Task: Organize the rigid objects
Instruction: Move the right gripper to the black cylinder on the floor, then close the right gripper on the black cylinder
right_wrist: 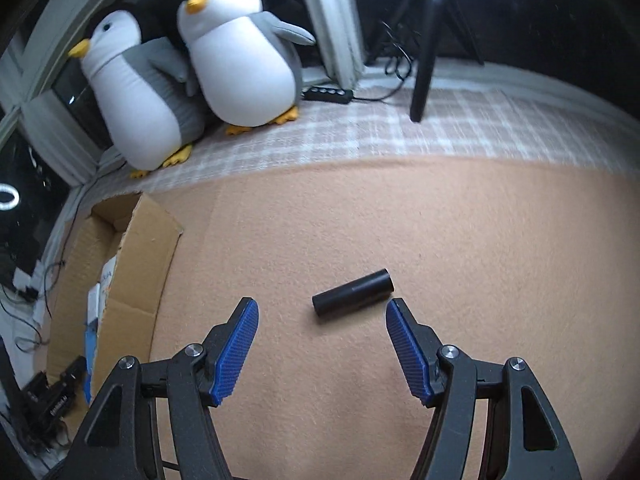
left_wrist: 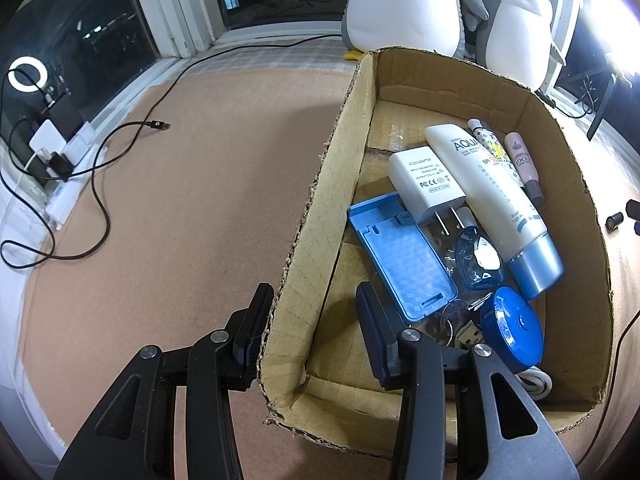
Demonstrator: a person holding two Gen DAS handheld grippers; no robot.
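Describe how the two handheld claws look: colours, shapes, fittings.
Both claws are black plastic linkages with triangular cut-outs and round silver pivot bolts. The right claw has two tapered fingers faced with bright blue ribbed pads. The left claw has darker navy textured pads. No cables, sleeves or markings show.

Peach felt worktop, pale checked cloth along its far edge, dark night windows with white frames behind, ring light reflection far left, bright glare far right, two plush penguins by the sill
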